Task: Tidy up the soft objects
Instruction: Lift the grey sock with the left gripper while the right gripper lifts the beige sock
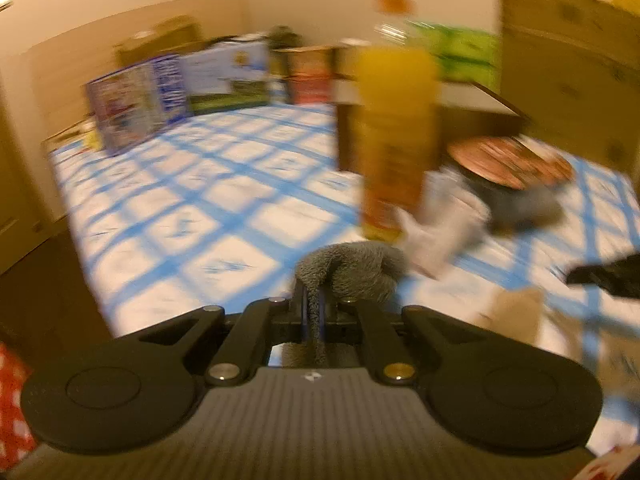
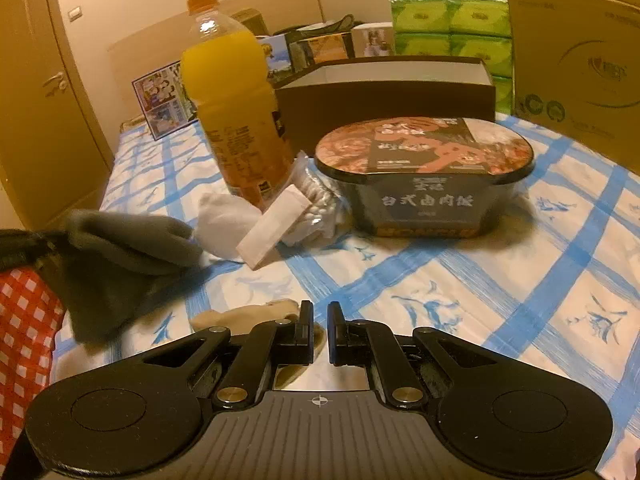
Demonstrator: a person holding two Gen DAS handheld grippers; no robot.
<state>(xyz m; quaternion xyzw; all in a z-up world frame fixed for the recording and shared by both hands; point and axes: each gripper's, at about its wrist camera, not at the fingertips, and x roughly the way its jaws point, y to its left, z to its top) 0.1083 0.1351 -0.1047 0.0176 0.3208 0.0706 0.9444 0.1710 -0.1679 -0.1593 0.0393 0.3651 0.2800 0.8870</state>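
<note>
The left wrist view is smeared with motion blur, but the left gripper (image 1: 315, 300) plainly has its jaws pinched tight on a grey sock (image 1: 352, 276), whose fuzzy cloth bulges out just ahead of the fingertips and trails back between them out of sight. Beyond those jaws stands an orange juice bottle (image 1: 394, 136), its label unreadable; to the right of it lie a white sock (image 1: 436, 232) and a round instant meal bowl (image 1: 510, 162), both only rough shapes. The right wrist view is sharp: the right gripper (image 2: 320, 332) shows a narrow gap between its jaws and nothing held, and a beige sock (image 2: 256, 314) lies on the blue-checked bedsheet (image 2: 500, 280) just left of and under the jaws, partly hidden by the left finger. Far left of these jaws the grey sock hangs, its gripper cut off at the frame edge. Ahead sit a white paper packet (image 2: 276, 224) and a bag of cotton swabs (image 2: 316, 200), touching the bowl.
</note>
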